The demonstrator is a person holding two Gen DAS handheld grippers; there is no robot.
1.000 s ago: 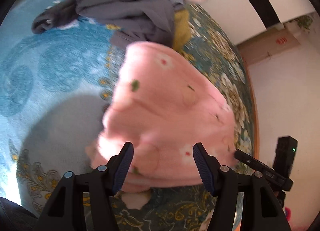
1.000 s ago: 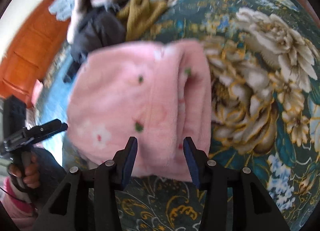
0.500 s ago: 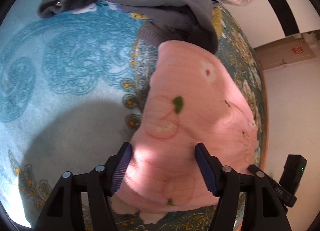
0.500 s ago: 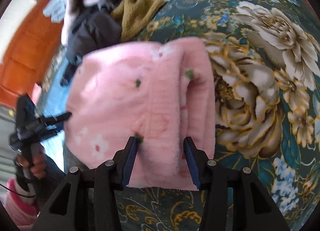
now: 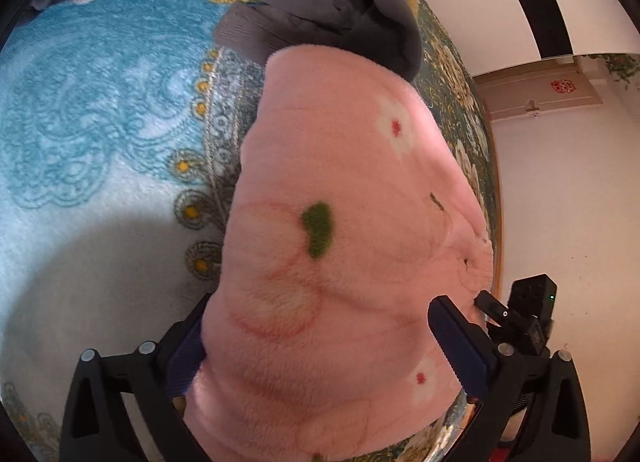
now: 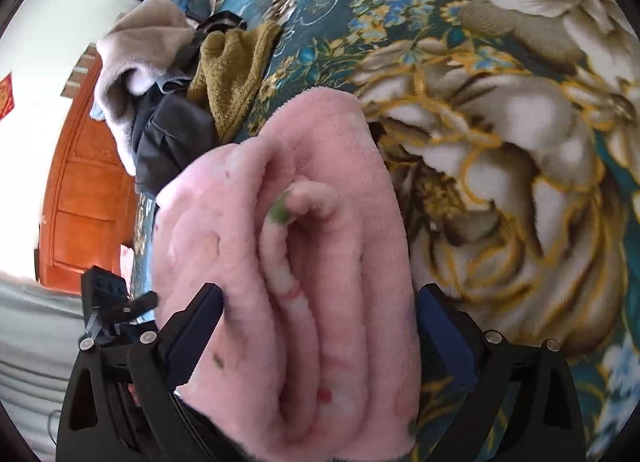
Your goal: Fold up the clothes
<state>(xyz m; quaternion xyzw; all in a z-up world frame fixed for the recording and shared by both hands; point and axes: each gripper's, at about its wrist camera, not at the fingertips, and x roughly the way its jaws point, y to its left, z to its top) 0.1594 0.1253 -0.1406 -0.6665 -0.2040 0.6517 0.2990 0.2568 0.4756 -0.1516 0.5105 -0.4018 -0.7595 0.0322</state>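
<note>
1. Pink fleece garment, printed with small white flowers and green leaves, fills the centre and lower half of the left wrist view; it lies folded on a floral blanket that is pale blue at the left of the frame and dark green along the right.
2. Left tongs stand wide apart at the bottom of the frame, the garment bulging between them; the left finger is partly hidden behind the fleece, the right finger lies against its lower right edge. Whether they press it I cannot tell.
3. Right tongs, in the right wrist view, are also apart, straddling the garment's stacked, rolled folds at lower centre.
4. Behind the garment, a heap of clothes sits at upper left of the right wrist view: a beige fleece piece, dark grey cloth and a mustard knit. In the left wrist view the grey cloth overhangs the garment's far edge at the top.
5. An orange wooden door shows at the left edge of the right wrist view.
</note>
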